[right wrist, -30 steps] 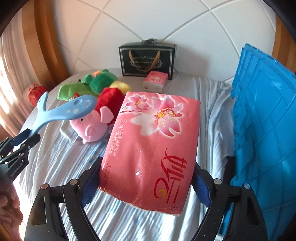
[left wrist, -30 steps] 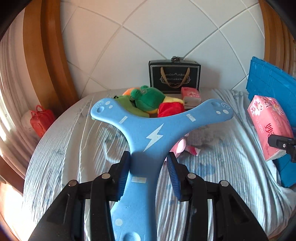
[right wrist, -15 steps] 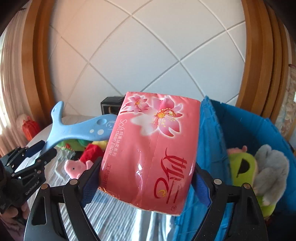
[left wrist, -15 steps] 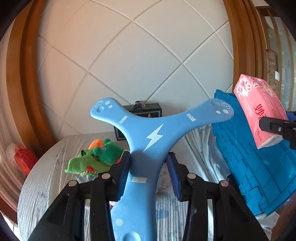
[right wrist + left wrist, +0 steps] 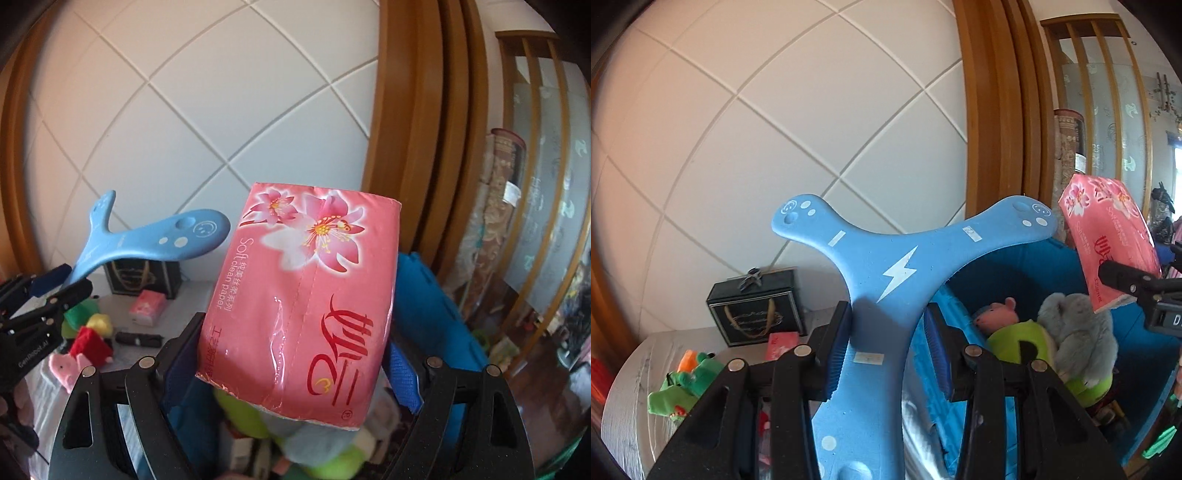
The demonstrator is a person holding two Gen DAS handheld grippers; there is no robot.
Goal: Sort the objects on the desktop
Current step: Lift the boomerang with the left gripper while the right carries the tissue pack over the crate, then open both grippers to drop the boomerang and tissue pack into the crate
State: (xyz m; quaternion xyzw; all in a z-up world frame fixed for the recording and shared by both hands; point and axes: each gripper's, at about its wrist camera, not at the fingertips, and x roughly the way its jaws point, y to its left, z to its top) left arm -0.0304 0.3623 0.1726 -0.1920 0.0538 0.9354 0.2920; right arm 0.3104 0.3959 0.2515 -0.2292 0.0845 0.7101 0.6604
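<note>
My left gripper point(image 5: 888, 350) is shut on a blue three-armed foam boomerang point(image 5: 897, 273) with a white lightning mark, held in the air beside the blue crate point(image 5: 1008, 284). It also shows in the right wrist view point(image 5: 162, 240). My right gripper point(image 5: 291, 362) is shut on a pink pack of soft tissue paper point(image 5: 306, 291), held above the crate; the pack also shows in the left wrist view point(image 5: 1108, 240). The crate holds a grey plush point(image 5: 1078, 332), a green plush point(image 5: 1023, 339) and a pink pig plush point(image 5: 997, 314).
On the grey striped tablecloth point(image 5: 631, 391) lie a green plush point(image 5: 687, 384), a small pink tissue pack point(image 5: 149, 306), a pink pig plush point(image 5: 66, 369), red and yellow toys point(image 5: 92, 339) and a black gift bag point(image 5: 757, 314) by the tiled wall. A wooden frame stands right.
Both grippers have lifted and swung right with their loads, from low over the table to above the blue crate, whose inside with plush toys is now in view.
</note>
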